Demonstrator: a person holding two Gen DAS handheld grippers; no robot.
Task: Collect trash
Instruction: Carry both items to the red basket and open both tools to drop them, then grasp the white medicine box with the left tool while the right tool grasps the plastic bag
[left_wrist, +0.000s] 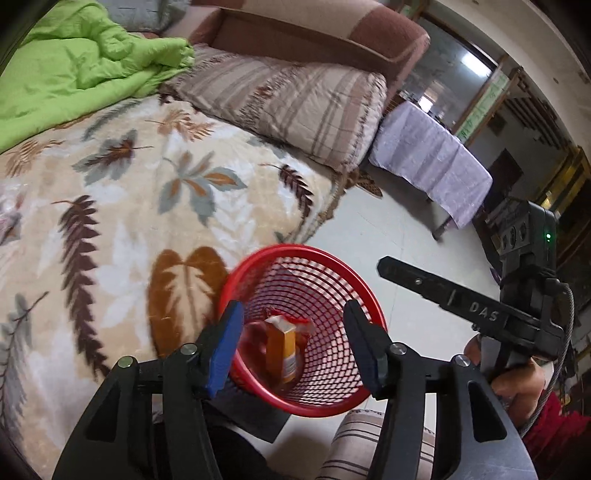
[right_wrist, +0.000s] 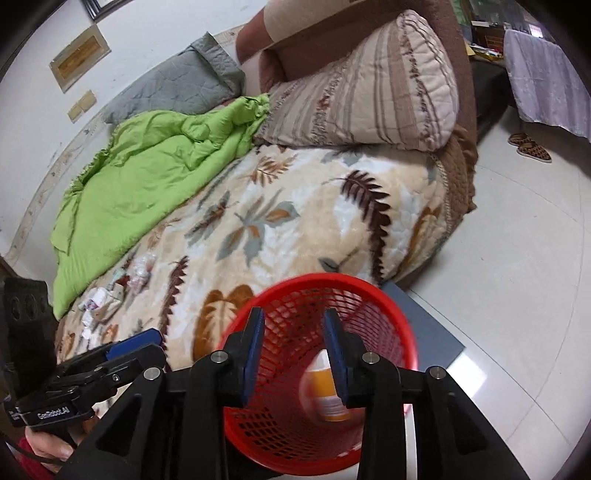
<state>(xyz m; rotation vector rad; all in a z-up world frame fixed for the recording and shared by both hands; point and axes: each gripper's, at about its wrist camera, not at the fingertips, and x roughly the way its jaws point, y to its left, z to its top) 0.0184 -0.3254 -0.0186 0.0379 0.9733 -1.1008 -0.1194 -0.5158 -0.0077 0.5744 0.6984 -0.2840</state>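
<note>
A red mesh waste basket (left_wrist: 334, 269) stands on the floor beside the bed; it also shows in the right wrist view (right_wrist: 373, 295). Inside lie an orange carton (left_wrist: 282, 347) and a red-white wrapper (left_wrist: 299, 323); the carton looks blurred in the right wrist view (right_wrist: 325, 395). My left gripper (left_wrist: 293, 345) is open and empty above the basket's mouth. My right gripper (right_wrist: 293, 360) is open and empty over the basket too. Several crumpled wrappers and papers (right_wrist: 110, 295) lie on the leaf-patterned blanket (right_wrist: 295, 221) at the left.
A green quilt (right_wrist: 147, 177) and a striped pillow (right_wrist: 369, 88) lie on the bed. A table under a lilac cloth (left_wrist: 432, 162) stands across the tiled floor (right_wrist: 517, 295). Slippers (right_wrist: 530, 147) sit near it. A grey mat (right_wrist: 428, 328) lies under the basket.
</note>
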